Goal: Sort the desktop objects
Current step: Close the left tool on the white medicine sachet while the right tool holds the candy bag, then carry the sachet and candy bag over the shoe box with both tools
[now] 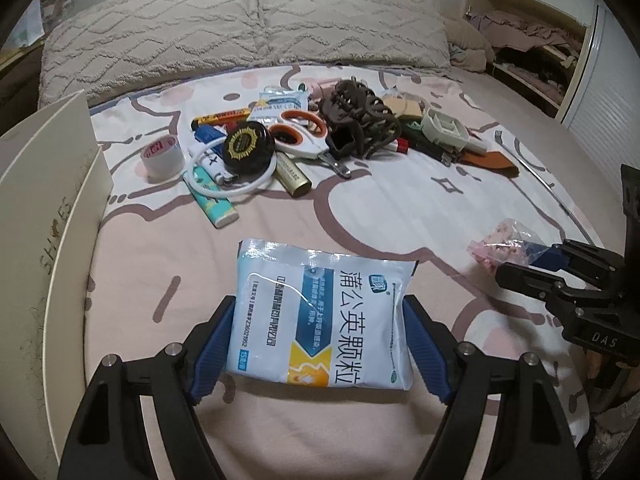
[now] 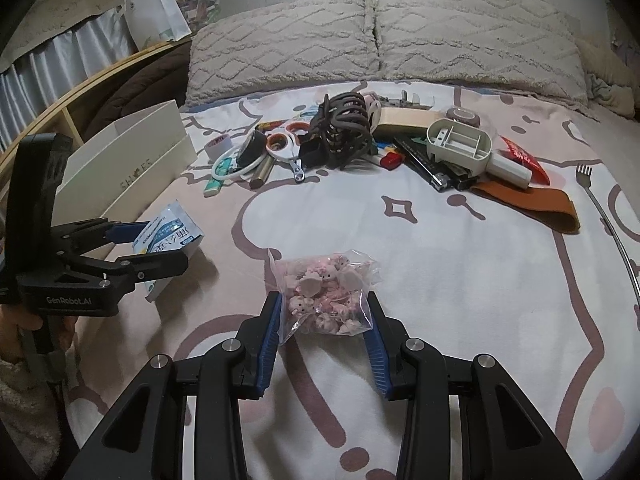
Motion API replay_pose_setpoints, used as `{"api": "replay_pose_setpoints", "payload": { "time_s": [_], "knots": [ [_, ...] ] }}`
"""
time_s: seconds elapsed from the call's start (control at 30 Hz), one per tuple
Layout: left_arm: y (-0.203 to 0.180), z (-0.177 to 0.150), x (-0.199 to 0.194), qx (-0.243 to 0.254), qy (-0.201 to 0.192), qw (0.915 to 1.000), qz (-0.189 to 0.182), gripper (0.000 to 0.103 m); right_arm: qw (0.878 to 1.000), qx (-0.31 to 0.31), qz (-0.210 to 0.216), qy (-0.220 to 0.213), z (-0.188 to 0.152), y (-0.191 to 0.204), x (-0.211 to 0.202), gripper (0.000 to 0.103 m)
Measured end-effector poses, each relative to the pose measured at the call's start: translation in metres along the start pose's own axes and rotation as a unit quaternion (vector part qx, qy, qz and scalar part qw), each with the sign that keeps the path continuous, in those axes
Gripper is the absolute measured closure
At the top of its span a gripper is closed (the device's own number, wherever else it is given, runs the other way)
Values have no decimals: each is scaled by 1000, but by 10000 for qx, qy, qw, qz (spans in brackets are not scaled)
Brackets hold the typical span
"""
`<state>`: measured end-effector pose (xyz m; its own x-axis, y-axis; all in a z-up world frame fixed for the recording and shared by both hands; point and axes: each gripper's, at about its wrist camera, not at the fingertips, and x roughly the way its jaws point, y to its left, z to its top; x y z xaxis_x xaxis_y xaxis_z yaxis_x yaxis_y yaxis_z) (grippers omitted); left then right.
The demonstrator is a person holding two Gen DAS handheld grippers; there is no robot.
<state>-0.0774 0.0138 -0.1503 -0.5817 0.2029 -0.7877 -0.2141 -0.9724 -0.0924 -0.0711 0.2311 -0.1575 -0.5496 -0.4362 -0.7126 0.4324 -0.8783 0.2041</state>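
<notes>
Left claw (image 1: pixel 320 354): it grasps the white and blue medicine sachet (image 1: pixel 320 316); both blue pads press on the long edges of the packet, and the far end of the packet sticks out past the fingertips.
Medicine sachet: it is between the fingers of the left claw, lifted over the bed sheet (image 1: pixel 280 216), just beside the white shoe box (image 1: pixel 48 208) that stands at the left edge of the bed.
Right claw (image 2: pixel 324 336): it is clenched on the clear bag of small pink figures (image 2: pixel 328 292); the pads squeeze the near part of the bag from both sides.
Bag of pink figures: most of it lies in front of the fingertips of the right claw, low on the sheet; it cannot be told if it touches the sheet.
Pile of objects: well apart from both claws, near the pillows (image 2: pixel 380 36); it has scissors with orange handles (image 1: pixel 304 132), a brown hair clip (image 1: pixel 356 124), a tape roll (image 1: pixel 162 156), a round black tin (image 1: pixel 248 148) and lighters (image 1: pixel 212 196).
Fork (image 2: pixel 600 208): it lies alone on the sheet, right of the pile.
Person: a hand (image 2: pixel 24 332) holds the handle of the left claw.
</notes>
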Motion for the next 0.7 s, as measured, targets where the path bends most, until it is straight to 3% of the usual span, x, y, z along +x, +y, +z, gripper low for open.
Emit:
{"api": "replay_pose_setpoints", "payload": {
  "time_s": [0.7],
  "knots": [
    [6, 13, -46, -159, -620, 9979, -110, 23, 9986, -210, -107, -476, 15, 23, -28, 63]
  ]
}}
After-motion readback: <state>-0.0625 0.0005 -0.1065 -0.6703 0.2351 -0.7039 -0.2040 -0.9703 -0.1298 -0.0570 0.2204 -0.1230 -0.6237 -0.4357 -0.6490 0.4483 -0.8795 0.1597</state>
